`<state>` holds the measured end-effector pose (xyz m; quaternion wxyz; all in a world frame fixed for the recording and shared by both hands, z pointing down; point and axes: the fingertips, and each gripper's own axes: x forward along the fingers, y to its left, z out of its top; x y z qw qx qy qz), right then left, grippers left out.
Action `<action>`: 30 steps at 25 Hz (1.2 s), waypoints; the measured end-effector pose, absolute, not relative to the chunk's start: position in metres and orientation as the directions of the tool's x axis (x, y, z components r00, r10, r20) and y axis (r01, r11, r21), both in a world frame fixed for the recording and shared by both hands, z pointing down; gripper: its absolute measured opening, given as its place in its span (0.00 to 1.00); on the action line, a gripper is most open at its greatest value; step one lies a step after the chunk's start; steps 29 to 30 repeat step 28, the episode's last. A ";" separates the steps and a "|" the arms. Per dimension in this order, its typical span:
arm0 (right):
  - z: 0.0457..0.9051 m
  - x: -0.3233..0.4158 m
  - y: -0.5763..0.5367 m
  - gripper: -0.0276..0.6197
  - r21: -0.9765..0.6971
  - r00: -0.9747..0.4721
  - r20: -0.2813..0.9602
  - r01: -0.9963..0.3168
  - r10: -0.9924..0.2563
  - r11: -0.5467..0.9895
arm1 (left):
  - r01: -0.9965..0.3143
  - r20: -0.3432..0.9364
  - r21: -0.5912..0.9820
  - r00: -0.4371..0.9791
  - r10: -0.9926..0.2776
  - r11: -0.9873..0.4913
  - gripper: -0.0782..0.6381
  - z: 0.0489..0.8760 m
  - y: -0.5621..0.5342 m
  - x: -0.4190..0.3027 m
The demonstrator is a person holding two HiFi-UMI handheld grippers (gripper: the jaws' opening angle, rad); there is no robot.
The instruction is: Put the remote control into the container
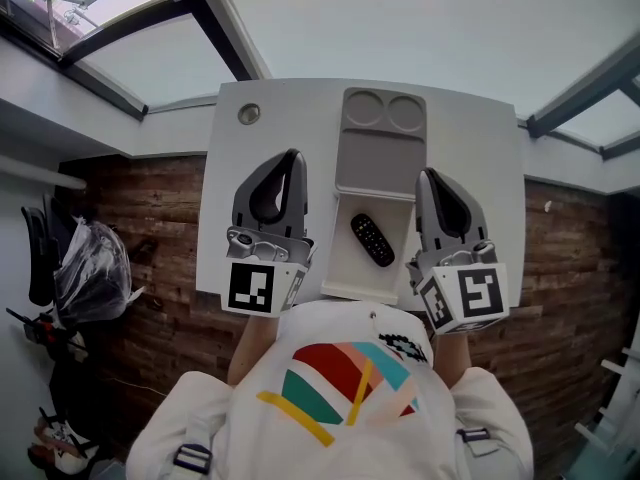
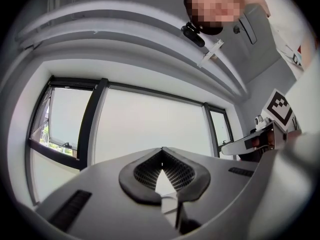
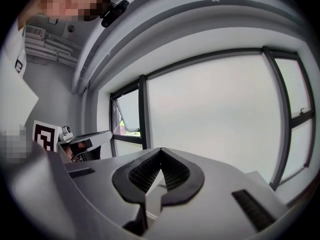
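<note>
With left hand-held gripper point(image 1: 292, 158) and right hand-held gripper point(image 1: 428, 176) closed empty, I rate the remote point(image 1: 372, 240) light, rigid, slick: pinch its midsection.

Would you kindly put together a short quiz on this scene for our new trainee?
1. True or false: the right tool is gripping the remote control.
2. What is between the jaws of the left tool? A) the remote control B) nothing C) a cup
3. Fill in: the container has ___ round recesses at its far end.

Key:
1. False. The right tool is shut and empty, and the remote control lies in the container's pale near section.
2. B. Its jaws are together with nothing between them.
3. Two.
</note>
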<state>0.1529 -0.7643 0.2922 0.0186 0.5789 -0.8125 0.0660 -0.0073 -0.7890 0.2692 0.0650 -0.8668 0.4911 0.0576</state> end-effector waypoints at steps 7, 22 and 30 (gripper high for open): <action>0.291 0.166 -0.756 0.05 -0.039 -0.267 0.122 -0.964 -0.956 0.264 | -0.858 -0.157 -0.045 0.512 -0.844 -0.512 0.12 0.269 -0.792 -0.006; 0.310 0.146 -0.759 0.05 -0.034 -0.314 0.174 -0.949 -0.933 0.313 | -0.869 -0.138 -0.031 0.493 -0.859 -0.494 0.12 0.276 -0.792 -0.013; 0.323 0.153 -0.762 0.05 -0.076 -0.301 0.200 -0.954 -0.933 0.291 | -0.878 -0.144 -0.034 0.477 -0.867 -0.478 0.12 0.277 -0.797 -0.018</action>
